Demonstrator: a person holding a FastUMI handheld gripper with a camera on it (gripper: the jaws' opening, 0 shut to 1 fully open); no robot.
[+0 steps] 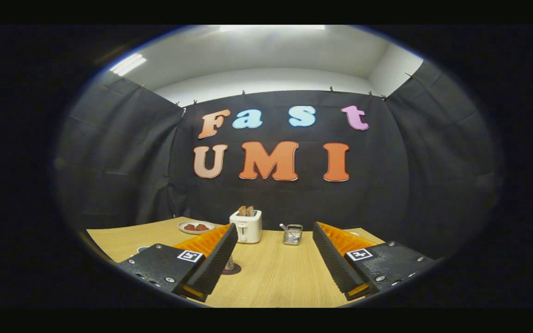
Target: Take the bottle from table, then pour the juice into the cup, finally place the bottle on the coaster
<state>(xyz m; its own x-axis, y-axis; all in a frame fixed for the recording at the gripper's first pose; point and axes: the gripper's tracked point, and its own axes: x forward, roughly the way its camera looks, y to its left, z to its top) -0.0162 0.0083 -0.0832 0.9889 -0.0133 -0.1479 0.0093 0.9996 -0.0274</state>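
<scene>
**Wood-grain tabletop, tongs spread wide and empty**

Pale wooden tabletop (271, 273) stretched ahead of the tongs (273, 252), whose fingers stood far apart with nothing between them. Beyond them sat a white toaster (246, 225) holding two slices, a small metal basket (292, 234) to its right and a white plate of reddish food (195, 226) to its left. Behind the left finger, a small container, possibly the bottle (230, 264), stood on a dark round coaster (234, 270), mostly hidden.

White toaster (246, 226), plate of food (195, 226) and wire basket (292, 234) on table (275, 273).
</scene>
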